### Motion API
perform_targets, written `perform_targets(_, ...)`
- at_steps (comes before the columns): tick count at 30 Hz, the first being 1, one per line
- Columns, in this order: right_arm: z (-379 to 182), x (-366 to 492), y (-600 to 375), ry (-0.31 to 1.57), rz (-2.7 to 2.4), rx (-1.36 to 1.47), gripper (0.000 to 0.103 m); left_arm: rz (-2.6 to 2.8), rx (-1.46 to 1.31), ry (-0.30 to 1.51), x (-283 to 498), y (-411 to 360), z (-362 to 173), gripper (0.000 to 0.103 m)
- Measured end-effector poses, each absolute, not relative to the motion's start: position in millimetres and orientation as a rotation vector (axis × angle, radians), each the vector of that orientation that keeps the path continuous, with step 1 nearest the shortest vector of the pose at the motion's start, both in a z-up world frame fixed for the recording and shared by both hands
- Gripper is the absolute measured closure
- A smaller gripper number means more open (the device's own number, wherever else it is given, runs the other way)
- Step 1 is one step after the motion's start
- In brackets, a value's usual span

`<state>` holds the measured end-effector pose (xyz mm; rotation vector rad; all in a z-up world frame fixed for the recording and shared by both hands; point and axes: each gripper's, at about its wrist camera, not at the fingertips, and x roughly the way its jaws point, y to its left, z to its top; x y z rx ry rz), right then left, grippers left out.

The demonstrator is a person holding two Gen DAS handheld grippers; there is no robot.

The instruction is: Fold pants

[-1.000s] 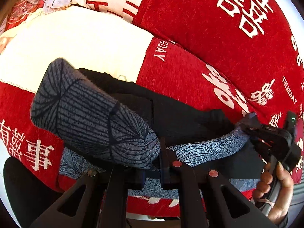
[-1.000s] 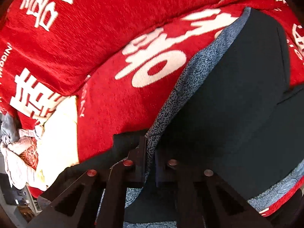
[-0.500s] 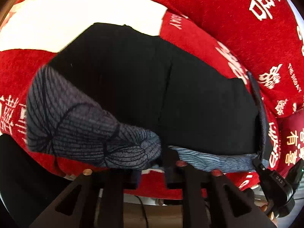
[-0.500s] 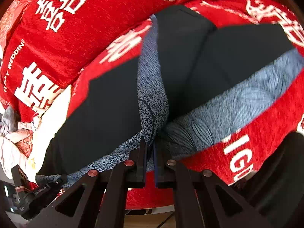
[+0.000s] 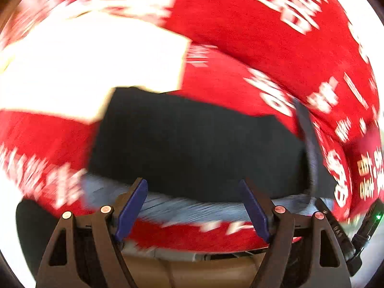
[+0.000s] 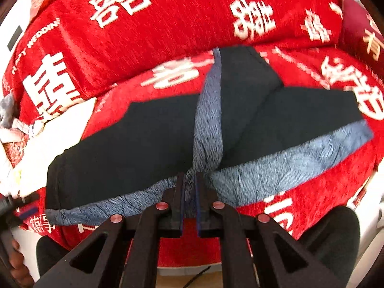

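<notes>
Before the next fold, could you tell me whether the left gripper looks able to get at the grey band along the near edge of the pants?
Probably yes: the left gripper stands open and empty, with the grey band right past its fingertips and nothing covering it.

A red blanket [image 6: 148, 19] with white characters fills most of the frame; a white sheet [image 5: 91, 67] shows upper left, crumpled pale cloth [image 6: 12, 124] at the left edge.

A home, it seems, likely a bedroom. A bed spread with a red blanket [image 6: 182, 31] bearing white wedding characters fills both views, and rumpled clothes [image 6: 14, 122] lie at its left edge.
</notes>
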<state>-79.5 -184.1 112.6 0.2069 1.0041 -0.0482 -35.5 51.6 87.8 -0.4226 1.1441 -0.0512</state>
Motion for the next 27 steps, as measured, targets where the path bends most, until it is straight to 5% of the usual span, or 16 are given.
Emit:
perform_targets(2, 117.4, -77.9, -185.8, 0.999, -0.045, 0.194, 0.045, -0.077, -0.317, 1.175, -9.0, 10.2, 78.6, 0.023)
perform_targets(4, 126.7, -76.9, -193.1, 0.97, -0.059, 0.171, 0.03, -0.071, -0.23, 1.229, 11.2, -17.3, 60.0, 0.023)
perform_targets(7, 143.5, -70.4, -206.6, 0.926, -0.108, 0.088, 0.023, 0.002, -0.119, 1.277, 20.7, -34.0, 33.8, 0.023)
perform_targets(11, 150.1, -50.6, -233.6, 0.911, -0.162, -0.001, 0.018, 0.009, -0.06, 1.244, 2.5, -20.1, 29.2, 0.023)
perform_targets(14, 141.1, -13.0, -246.1, 0.967, -0.2, -0.057, 0.018, 0.099, -0.03, 1.254, -7.7, -0.3, 28.5, 0.008)
perform_targets(27, 43.4, 166.4, -217.3, 1.309, -0.205, -0.198, 0.017, 0.346, -0.136, 1.269, -11.8, 76.2, 30.0, 0.008)
